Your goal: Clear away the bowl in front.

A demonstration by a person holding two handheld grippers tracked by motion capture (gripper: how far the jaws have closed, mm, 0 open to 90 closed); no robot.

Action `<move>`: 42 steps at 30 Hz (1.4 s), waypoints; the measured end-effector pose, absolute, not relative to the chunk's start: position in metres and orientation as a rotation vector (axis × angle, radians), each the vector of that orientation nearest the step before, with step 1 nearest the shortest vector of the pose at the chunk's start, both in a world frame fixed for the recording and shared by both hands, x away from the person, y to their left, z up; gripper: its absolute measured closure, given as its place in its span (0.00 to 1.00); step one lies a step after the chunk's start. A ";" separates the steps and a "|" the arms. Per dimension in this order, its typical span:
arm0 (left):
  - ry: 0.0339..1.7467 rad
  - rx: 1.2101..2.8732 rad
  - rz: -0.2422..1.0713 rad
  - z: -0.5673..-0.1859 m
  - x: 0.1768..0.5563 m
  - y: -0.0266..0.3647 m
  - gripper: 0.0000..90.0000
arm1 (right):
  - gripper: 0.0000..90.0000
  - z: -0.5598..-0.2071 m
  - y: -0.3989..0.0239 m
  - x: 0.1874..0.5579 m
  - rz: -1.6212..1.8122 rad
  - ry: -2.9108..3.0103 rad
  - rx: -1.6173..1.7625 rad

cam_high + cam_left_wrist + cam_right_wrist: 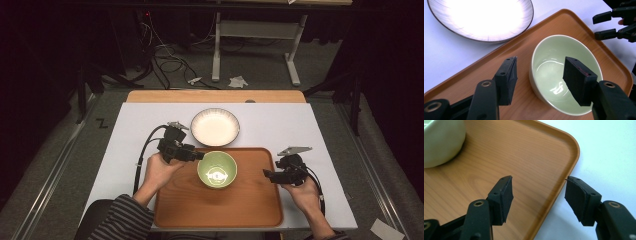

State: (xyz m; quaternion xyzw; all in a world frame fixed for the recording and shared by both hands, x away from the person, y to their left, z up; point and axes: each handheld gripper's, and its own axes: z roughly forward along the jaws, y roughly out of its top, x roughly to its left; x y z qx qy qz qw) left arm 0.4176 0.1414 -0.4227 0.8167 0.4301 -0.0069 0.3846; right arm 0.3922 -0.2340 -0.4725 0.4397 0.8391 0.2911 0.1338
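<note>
**Tray, bowl and plate: edges and clearances**

Nearest me, my right gripper (pixel 537 200): jaws spread, pinching nothing, straddling the right rim of the wooden tray (pixel 564 182), one jaw over wood, one over white table (pixel 609 152). Left gripper (pixel 539 80): jaws spread around the near wall of the green bowl (pixel 554 65), pads apart from it. The bowl sits at the tray's far edge, bare wood around it. Beyond, off-tray, the white plate (pixel 215 127), just past the bowl.

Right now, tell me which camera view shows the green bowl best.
The left gripper view: the green bowl sits close, its rim and inside visible on the tray. The high view shows it whole but small. The right gripper view catches just part of its side.
</note>
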 end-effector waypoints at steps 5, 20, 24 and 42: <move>1.116 2.059 -0.008 -0.422 0.415 0.149 0.50 | 0.45 -0.472 -0.235 0.392 0.844 2.433 1.271; 1.169 2.029 0.002 -0.427 0.407 0.170 0.50 | 0.45 -0.472 -0.234 0.392 0.840 2.435 1.271; 1.182 2.026 0.006 -0.430 0.405 0.175 0.50 | 0.45 -0.472 -0.234 0.392 0.843 2.434 1.273; 1.248 2.024 0.023 -0.452 0.404 0.184 0.50 | 0.47 -0.472 -0.234 0.393 0.820 2.446 1.293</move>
